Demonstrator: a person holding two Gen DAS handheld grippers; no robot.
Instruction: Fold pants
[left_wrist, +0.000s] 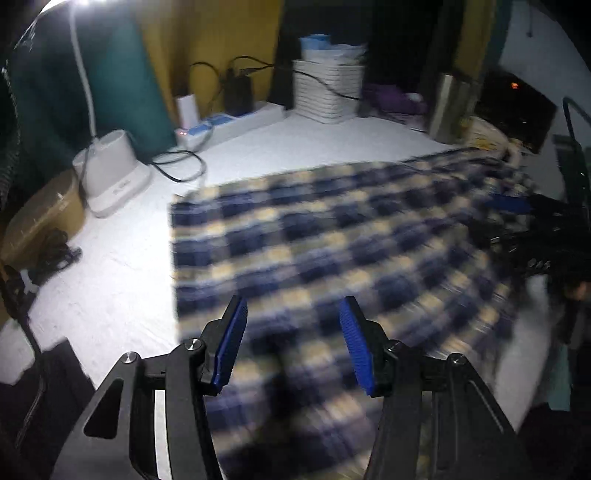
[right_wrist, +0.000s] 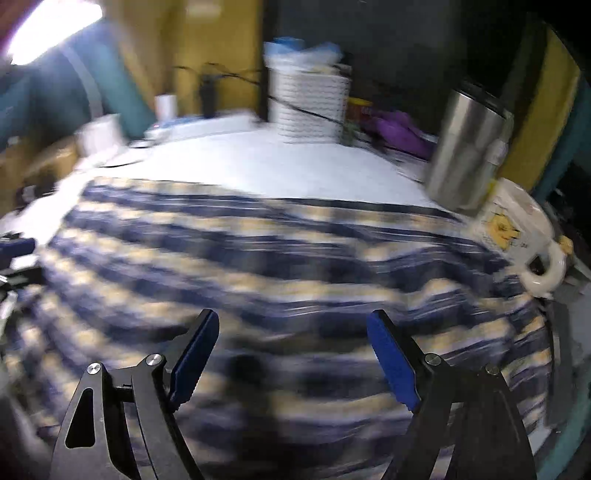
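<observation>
The pants (left_wrist: 332, 236) are blue-and-cream checked cloth, spread flat over a white tabletop (left_wrist: 122, 266); both views are blurred by motion. My left gripper (left_wrist: 293, 306) hovers over the near part of the cloth, near its left edge. Its blue pads stand apart with nothing between them. In the right wrist view the pants (right_wrist: 258, 258) fill the middle. There my right gripper (right_wrist: 293, 317) hangs above them with its jaws wide and empty. The right gripper's blue pad (left_wrist: 511, 204) also shows at the far right of the left wrist view.
A white lamp base (left_wrist: 110, 173), a power strip (left_wrist: 229, 123) with cables and a white ribbed basket (left_wrist: 328, 92) line the back of the table. A steel tumbler (right_wrist: 469, 147) and a white mug (right_wrist: 517, 229) stand at the pants' right end. A cardboard box (left_wrist: 40, 218) sits left.
</observation>
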